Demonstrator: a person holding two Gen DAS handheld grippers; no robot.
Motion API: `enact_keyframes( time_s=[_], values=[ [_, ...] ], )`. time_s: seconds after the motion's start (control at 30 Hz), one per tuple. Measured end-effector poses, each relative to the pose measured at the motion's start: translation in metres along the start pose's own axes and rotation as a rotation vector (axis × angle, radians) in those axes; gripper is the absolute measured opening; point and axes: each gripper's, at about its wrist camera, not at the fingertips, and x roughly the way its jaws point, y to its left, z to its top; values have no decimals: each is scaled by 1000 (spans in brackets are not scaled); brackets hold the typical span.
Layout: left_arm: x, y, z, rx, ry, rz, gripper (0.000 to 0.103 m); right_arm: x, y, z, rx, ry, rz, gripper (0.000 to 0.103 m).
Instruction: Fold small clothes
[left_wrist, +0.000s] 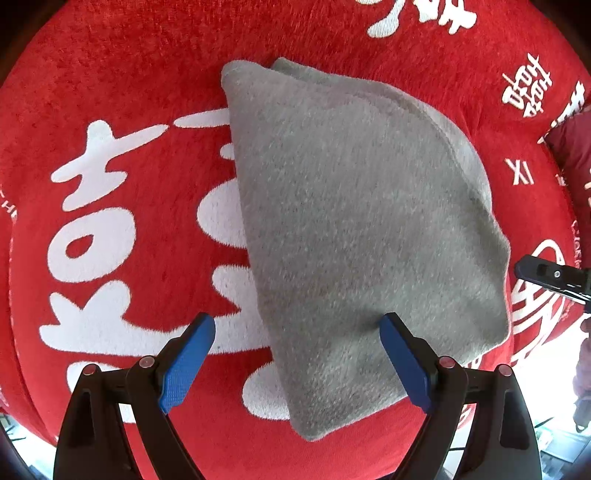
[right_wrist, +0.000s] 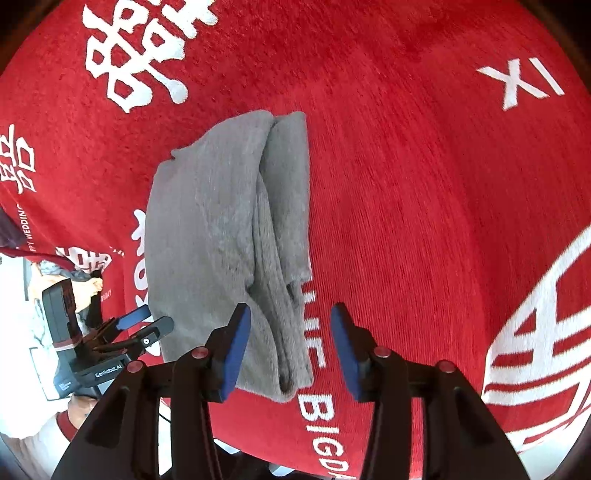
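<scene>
blue-padded right gripper (right_wrist: 290, 347) and left gripper (left_wrist: 297, 363) both stand with fingers apart, holding nothing, over the folded grey fleece garment (left_wrist: 354, 229) lying flat on the red plush cloth (left_wrist: 122, 81), apparently released so the fold rests.

The red cloth (right_wrist: 406, 184) reads "XI" and "BIG"; the left tongs (right_wrist: 140, 325) read "GenRoboAI".
</scene>
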Motion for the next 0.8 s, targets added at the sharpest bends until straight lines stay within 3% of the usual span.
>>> enact_keyframes(
  time_s=[0.3, 0.43, 0.53, 0.63, 0.8],
  values=[
    [-1, 16, 19, -14, 5, -156, 91, 8, -3, 26, -15, 14, 51, 55],
    [2, 26, 26, -44, 24, -290, 91, 12, -9, 42, -4, 12, 132, 74],
    [9, 26, 28, -38, 44, -352, 91, 19, -14, 58, -3, 20, 191, 74],
    [14, 28, 28, -20, 57, -356, 91, 31, -19, 73, 2, 50, 230, 80],
    [27, 23, 33, -35, 67, -374, 91, 50, -24, 91, -8, 99, 303, 80]
  ],
)
